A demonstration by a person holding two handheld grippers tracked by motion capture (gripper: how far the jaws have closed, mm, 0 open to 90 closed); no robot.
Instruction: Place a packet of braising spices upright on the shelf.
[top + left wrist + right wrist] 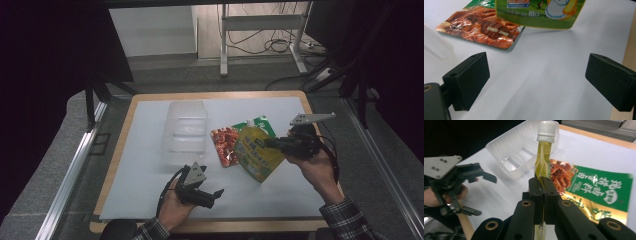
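**Right gripper lifts the spouted pouch; left gripper spread and empty**

Where the white board (150,150) covers the wooden table (120,125), everything sits toward its middle and right. Largest is the clear plastic tray (185,131), at about eleven o'clock from the board's centre, open side up, with ribbed inner walls seen in the right gripper view.

Next comes the yellow-green spouted pouch (256,152), at about three o'clock from the tray. The right gripper (274,143) is clamped on its edge, jaws pressed flat against the foil, holding it off the board with the white cap (546,130) uppermost. Its label carries a blue-and-white panel and a cartoon figure; the print is too small to read.

Beneath and behind it lies a green packet (599,188) with large white Chinese characters and a gold lower band; I cannot read them reliably. Just left of it, at nine o'clock from the pouch, lies a red snack packet (226,145) picturing brown pieces, with a small line of pale text that is illegible.

At six o'clock from the tray, the left gripper (212,195) is held in a hand (175,207) near the board's front edge, jaws spread wide with nothing between them.
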